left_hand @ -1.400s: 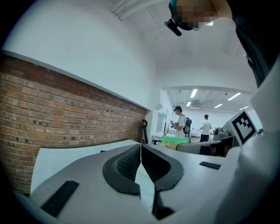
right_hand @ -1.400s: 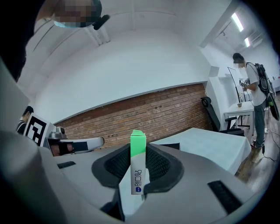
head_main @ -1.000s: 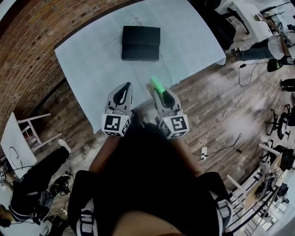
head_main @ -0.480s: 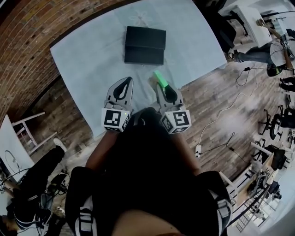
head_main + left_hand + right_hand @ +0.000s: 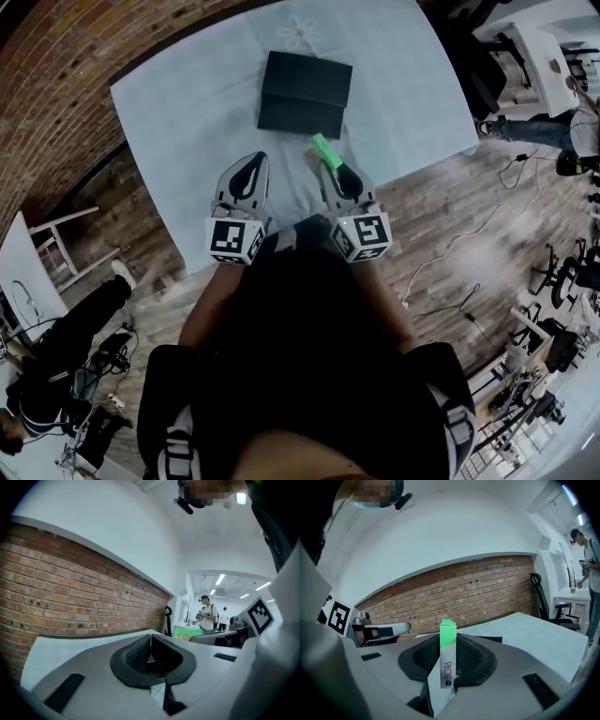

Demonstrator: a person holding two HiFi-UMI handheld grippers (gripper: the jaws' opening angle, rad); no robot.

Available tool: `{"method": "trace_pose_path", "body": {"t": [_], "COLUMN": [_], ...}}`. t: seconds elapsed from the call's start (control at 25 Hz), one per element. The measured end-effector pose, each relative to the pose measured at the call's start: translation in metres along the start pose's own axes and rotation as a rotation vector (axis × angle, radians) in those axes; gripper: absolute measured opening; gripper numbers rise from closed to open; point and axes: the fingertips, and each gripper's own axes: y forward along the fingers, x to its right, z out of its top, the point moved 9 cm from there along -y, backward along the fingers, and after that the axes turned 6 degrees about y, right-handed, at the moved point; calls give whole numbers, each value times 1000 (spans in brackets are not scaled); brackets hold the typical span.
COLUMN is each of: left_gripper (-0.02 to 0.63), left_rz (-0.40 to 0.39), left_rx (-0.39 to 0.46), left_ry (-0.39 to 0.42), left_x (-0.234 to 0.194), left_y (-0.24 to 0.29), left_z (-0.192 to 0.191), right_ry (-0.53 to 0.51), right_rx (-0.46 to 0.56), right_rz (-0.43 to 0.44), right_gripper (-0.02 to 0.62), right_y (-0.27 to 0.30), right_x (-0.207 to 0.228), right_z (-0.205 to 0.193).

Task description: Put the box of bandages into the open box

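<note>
Both grippers have come closer to the open box (image 5: pixel 305 92) since a second ago. The green box of bandages (image 5: pixel 324 150) was well away from the open box then. Now its far end is just beside the open box's near edge.

From the head view, the open box is black and lies on a pale table (image 5: pixel 187 103). The right gripper (image 5: pixel 335 169) is near the open box's front right corner. The left gripper (image 5: pixel 253 161) is a bit further back from the open box, off to its left.

In the left gripper view, the left gripper (image 5: pixel 150 639) has its jaws pressed together with nothing in them.

In the right gripper view, the right gripper (image 5: pixel 447 656) has its jaws partly apart and squeezed on the box of bandages (image 5: pixel 447 637). It stands up between the pads, green on top and white below.
</note>
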Motion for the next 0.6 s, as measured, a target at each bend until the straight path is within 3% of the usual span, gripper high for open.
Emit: {"method": "trace_pose_path", "body": {"t": [0.6], "left_gripper": [32], "left_rz": [66], "left_rx": [-9], "left_ry": [-16], "left_x": [4], "left_y": [42], "left_z": [-20], "right_ry": [9], "right_rx": [-72], "right_rz": [9], "right_gripper": [109], "right_y": [38], "right_x": [58], "right_z": [-27]}}
